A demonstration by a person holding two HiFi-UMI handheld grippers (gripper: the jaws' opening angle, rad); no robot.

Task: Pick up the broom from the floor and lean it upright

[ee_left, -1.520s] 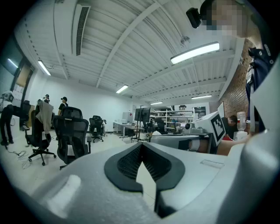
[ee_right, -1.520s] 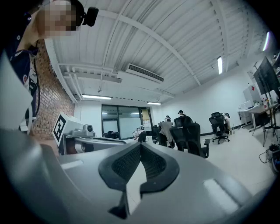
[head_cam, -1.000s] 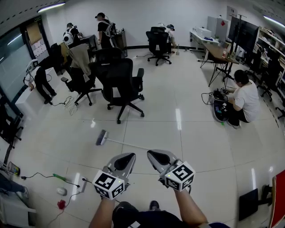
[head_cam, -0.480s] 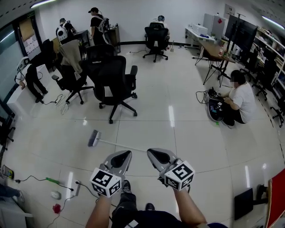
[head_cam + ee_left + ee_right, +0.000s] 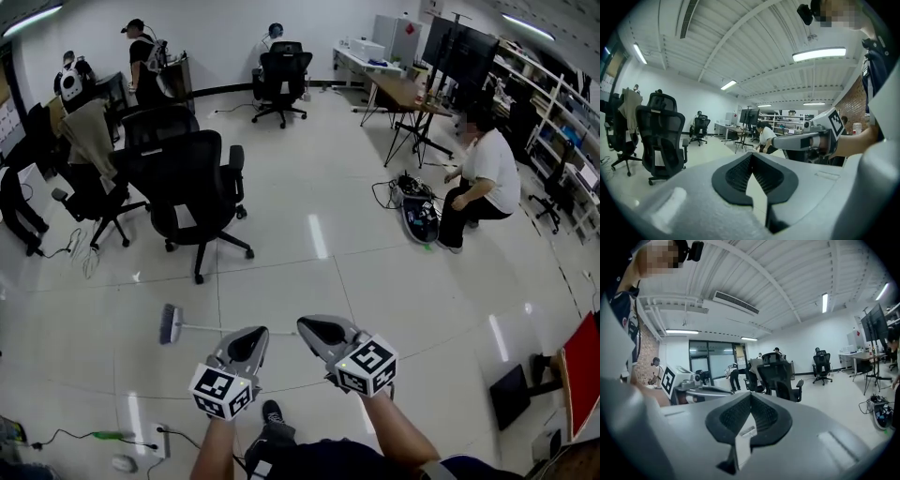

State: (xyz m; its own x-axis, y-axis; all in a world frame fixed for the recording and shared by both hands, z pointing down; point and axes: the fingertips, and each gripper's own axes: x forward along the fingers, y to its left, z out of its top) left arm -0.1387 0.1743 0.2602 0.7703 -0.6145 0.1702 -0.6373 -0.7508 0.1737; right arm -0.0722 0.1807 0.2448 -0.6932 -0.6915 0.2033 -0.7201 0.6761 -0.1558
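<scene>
The broom lies flat on the white tiled floor in the head view, its brush head to the left and its thin pale handle running right, where its end is hidden by my grippers. My left gripper hangs above the handle's right part, jaws shut and empty. My right gripper is beside it, just right of the handle's end, also shut with nothing held. In the left gripper view the left gripper points nearly level across the room, as does the right gripper in its own view; neither shows the broom.
A black office chair stands beyond the broom, with more chairs to its left. A person crouches by gear on the floor at the right. Cables and a power strip lie at the lower left. A folding desk stands at the back.
The person has walked forward: the broom has slid down and left in the head view and now lies right in front of both grippers. Both grippers stay shut, side by side.
</scene>
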